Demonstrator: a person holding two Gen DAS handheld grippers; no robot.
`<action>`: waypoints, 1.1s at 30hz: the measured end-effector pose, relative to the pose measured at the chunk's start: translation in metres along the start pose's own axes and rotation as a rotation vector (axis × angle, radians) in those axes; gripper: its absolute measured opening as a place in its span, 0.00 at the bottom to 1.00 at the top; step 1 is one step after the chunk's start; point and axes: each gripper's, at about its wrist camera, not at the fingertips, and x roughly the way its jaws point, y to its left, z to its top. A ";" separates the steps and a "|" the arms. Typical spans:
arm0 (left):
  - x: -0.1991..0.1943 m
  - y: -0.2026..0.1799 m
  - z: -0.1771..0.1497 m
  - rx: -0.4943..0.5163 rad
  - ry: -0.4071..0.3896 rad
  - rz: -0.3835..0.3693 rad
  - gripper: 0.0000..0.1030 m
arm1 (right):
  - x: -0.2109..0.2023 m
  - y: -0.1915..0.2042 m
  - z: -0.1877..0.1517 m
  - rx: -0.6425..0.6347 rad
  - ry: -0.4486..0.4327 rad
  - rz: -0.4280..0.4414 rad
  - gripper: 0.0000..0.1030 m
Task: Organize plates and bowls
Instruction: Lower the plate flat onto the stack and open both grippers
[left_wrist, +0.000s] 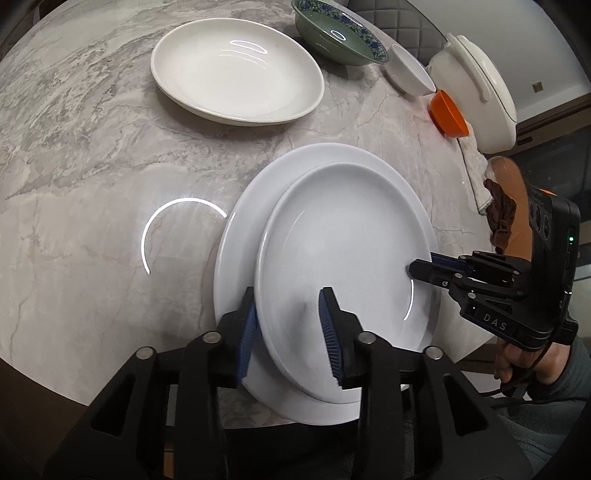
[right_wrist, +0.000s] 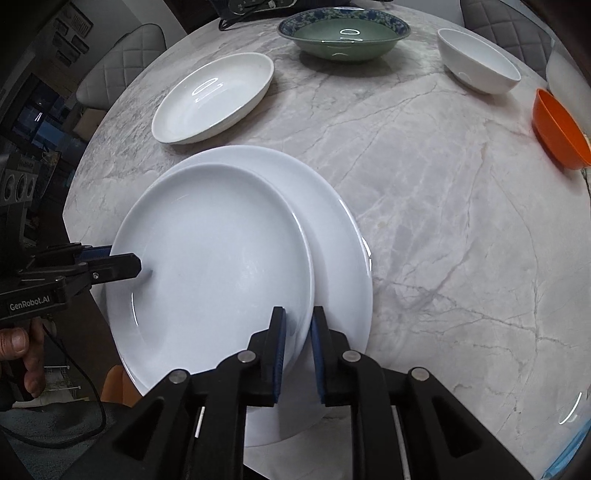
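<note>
A small plate lay on a large plate, shifted off-centre so the large one's rim showed as a crescent on one side. Both sat at the near edge of the marble table.

The left gripper straddled the small plate's near rim, jaws spread, blue pads clear of the china. The right gripper straddled the rim on the opposite side, jaws narrowly parted, with a slim gap at each pad; whether either pad touched was hard to tell. A hand held the right gripper's handle.

Farther in sat a white oval dish. Along the far edge stood a green bowl with a blue patterned rim, then a white bowl, then an orange bowl near the right edge. A white lidded pot stood beside the orange bowl, with a cloth by it.
</note>
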 end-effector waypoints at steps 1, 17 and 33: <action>0.000 -0.002 -0.001 0.010 -0.006 -0.013 0.50 | 0.000 -0.001 -0.001 0.001 -0.002 -0.002 0.16; -0.061 -0.011 -0.011 -0.051 -0.205 0.069 0.83 | -0.049 -0.023 -0.016 0.051 -0.183 0.155 0.86; -0.113 0.045 -0.020 -0.281 -0.414 0.055 0.99 | -0.074 -0.140 -0.067 0.579 -0.326 0.534 1.00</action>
